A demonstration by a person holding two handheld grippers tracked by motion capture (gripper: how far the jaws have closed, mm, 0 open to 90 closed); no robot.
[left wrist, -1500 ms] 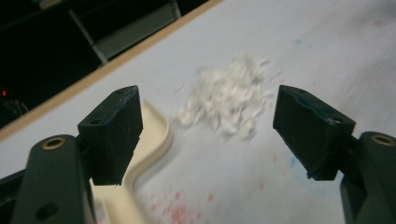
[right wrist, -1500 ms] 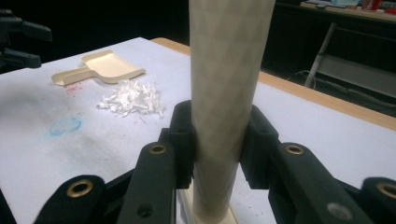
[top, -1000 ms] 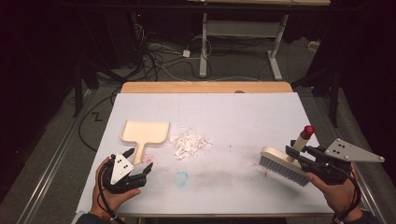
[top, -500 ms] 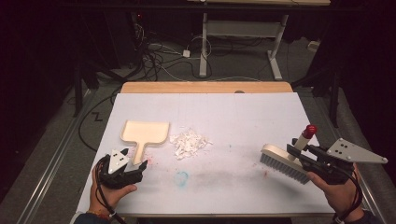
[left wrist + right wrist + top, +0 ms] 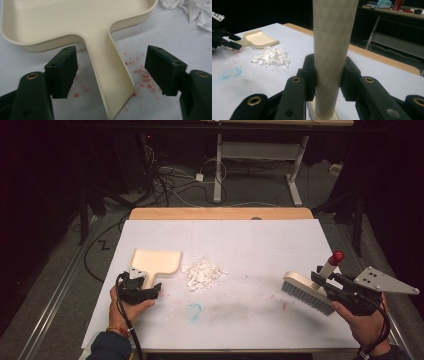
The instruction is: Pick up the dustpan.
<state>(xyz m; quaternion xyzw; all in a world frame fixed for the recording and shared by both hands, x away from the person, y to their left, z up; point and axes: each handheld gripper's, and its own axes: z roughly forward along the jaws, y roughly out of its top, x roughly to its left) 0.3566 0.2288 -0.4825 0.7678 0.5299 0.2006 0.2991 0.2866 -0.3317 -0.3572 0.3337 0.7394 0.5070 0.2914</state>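
A cream dustpan (image 5: 156, 261) lies on the white sheet at the left, with its handle toward me. My left gripper (image 5: 151, 289) is at that handle. In the left gripper view the dustpan (image 5: 75, 22) stands ahead and my left gripper (image 5: 112, 57) straddles its handle. The jaws have just been closing, and a gap remains on both sides of the handle. A pile of white paper scraps (image 5: 202, 272) sits beside the pan. At the right, my right gripper (image 5: 325, 282) is shut on the handle of a brush (image 5: 305, 292) with a red tip. The brush handle (image 5: 334, 37) is clamped between the pads of my right gripper (image 5: 328, 72).
The white sheet (image 5: 260, 240) covers a wooden table whose far edge (image 5: 220, 213) shows at the back. A blue smudge (image 5: 195, 310) and red specks mark the sheet near me. Cables and a desk frame (image 5: 250, 150) lie on the floor beyond.
My left gripper has moved forward along the table to the dustpan's handle and now has it between the jaws. The right gripper and brush have kept still.
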